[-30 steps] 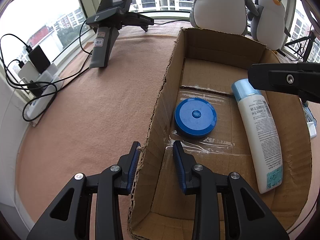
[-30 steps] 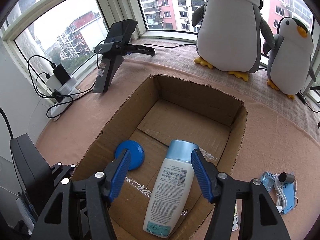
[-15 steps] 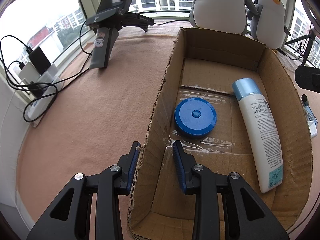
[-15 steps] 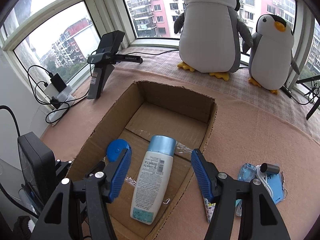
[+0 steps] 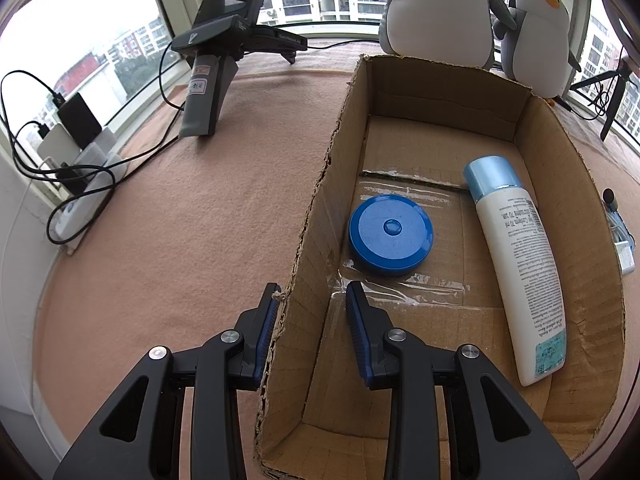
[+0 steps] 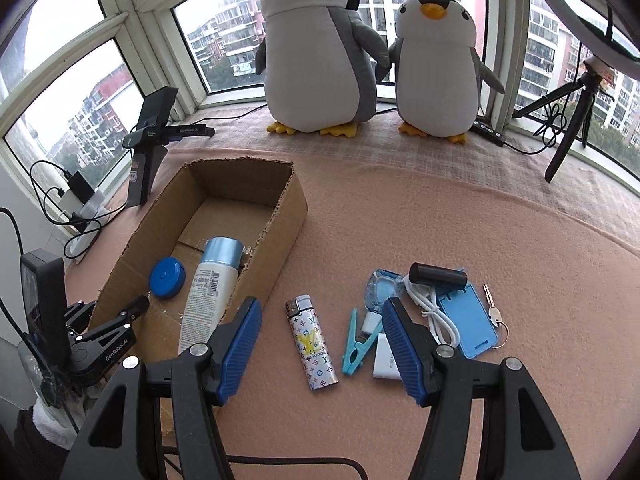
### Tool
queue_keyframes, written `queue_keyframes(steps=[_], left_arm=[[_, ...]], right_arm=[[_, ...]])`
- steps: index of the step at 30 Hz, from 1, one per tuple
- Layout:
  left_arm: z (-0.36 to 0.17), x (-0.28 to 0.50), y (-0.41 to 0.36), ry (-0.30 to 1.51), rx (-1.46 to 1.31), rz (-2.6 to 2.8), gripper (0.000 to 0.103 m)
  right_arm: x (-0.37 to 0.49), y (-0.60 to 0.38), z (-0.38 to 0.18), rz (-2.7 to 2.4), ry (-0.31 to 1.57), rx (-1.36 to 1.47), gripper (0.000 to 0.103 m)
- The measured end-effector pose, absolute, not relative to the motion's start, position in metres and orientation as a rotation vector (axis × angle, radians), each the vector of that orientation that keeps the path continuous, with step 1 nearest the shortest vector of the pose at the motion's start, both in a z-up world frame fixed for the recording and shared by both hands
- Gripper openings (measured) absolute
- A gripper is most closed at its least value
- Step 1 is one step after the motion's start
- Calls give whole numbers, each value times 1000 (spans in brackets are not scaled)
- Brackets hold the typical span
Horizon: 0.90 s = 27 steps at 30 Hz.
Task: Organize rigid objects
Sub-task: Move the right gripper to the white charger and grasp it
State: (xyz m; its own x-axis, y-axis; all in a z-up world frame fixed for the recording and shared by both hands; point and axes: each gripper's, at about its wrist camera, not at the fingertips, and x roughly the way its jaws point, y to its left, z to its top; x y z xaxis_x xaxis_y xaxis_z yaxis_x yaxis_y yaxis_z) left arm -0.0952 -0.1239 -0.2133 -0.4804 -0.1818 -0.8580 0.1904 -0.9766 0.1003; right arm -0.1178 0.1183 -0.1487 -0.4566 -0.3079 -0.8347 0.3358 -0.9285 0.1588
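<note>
My left gripper (image 5: 312,300) is shut on the left wall of the open cardboard box (image 5: 320,200), one finger outside and one inside. In the box lie a round blue tin (image 5: 391,235) and a white bottle with a light blue cap (image 5: 516,256). My right gripper (image 6: 322,306) hangs open above the mat to the right of the box (image 6: 288,224), with nothing between its fingers. Below it lie a patterned lighter (image 6: 313,348) and a turquoise clothes peg (image 6: 358,340). Beside them are a small blue bottle (image 6: 380,292), a white adapter (image 6: 386,362), a white cable (image 6: 434,316), a blue stand (image 6: 468,320) and a key (image 6: 492,312).
Two plush penguins (image 6: 320,52) stand on the sill at the back. A spare gripper on its stand (image 5: 212,80) and a power strip with cables (image 5: 76,184) sit at the left. A small tripod (image 6: 568,128) stands at the back right.
My right gripper has swung to the right, from above the bottle in the box to above the loose items on the mat. The left gripper has kept its hold on the box wall.
</note>
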Motion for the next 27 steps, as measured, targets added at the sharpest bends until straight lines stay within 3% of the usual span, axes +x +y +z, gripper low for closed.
queue_keyframes(steps=[11,27], left_arm=[[-213,-95,-124,10,1466,-2530,31],[-214,-93,-123,29,1468,-2531,31]], right_arm=[[-110,162,-180,-2415,46,1466,65],[-127,153,-205,-2388,114,1537,65]])
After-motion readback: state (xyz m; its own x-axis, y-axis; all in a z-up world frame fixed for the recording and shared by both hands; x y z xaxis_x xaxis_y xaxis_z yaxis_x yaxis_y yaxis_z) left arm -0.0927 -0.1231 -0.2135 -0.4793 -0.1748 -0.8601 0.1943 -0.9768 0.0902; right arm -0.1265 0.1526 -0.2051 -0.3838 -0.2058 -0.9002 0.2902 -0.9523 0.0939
